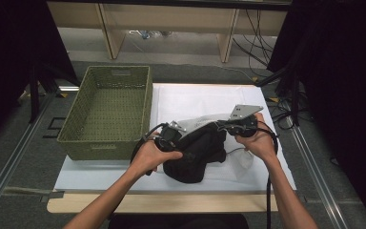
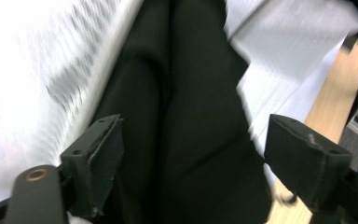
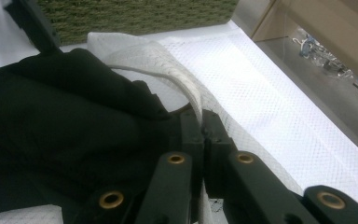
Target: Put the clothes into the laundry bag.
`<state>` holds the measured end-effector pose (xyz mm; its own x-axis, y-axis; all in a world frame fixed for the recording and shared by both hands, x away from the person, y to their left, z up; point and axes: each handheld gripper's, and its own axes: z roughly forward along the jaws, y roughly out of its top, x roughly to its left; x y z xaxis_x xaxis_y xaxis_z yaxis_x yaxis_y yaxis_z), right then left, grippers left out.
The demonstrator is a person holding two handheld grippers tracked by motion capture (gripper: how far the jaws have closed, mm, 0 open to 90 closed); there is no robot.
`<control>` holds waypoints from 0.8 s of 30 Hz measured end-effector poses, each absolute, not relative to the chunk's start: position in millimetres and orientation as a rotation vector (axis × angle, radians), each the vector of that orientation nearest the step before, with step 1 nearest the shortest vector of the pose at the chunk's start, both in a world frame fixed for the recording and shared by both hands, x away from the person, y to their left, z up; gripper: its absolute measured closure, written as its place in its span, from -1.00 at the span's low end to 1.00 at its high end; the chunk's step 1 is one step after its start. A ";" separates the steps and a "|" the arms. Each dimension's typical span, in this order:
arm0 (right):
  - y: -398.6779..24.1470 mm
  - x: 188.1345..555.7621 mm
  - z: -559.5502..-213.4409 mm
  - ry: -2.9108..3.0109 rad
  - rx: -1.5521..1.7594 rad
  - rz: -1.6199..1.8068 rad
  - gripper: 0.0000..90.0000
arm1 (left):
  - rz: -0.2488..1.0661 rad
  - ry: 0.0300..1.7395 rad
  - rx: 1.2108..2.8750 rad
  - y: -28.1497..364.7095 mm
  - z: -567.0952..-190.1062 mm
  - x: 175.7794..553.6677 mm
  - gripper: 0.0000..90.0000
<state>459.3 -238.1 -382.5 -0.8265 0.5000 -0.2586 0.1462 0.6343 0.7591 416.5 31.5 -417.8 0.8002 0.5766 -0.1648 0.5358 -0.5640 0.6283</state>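
Note:
A black garment lies bunched on the white-covered table, partly inside a white mesh bag. My right gripper is at the garment's right side. In the right gripper view it is shut on the mesh bag's rim, which arches up over the black garment. My left gripper is at the garment's left side. In the left gripper view its jaws stand wide apart over the black garment, and the pads do not press on the cloth.
A green woven basket stands at the table's left, just beyond my left hand; its wall shows in the right gripper view. The table's wooden front edge runs below the white cover. Shelving and cables stand behind the table.

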 end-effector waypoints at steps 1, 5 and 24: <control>-237.7 459.3 -383.0 2.407 0.501 1.057 1.00 | 0.079 0.811 2.301 30.8 -422.5 417.0 -0.61; -237.6 458.4 -382.9 2.409 0.501 1.058 1.00 | -0.049 0.827 2.263 18.9 -441.9 420.4 -0.60; -235.4 456.8 -380.8 2.416 0.488 1.064 1.00 | 0.087 0.805 2.128 5.6 -400.0 448.7 0.75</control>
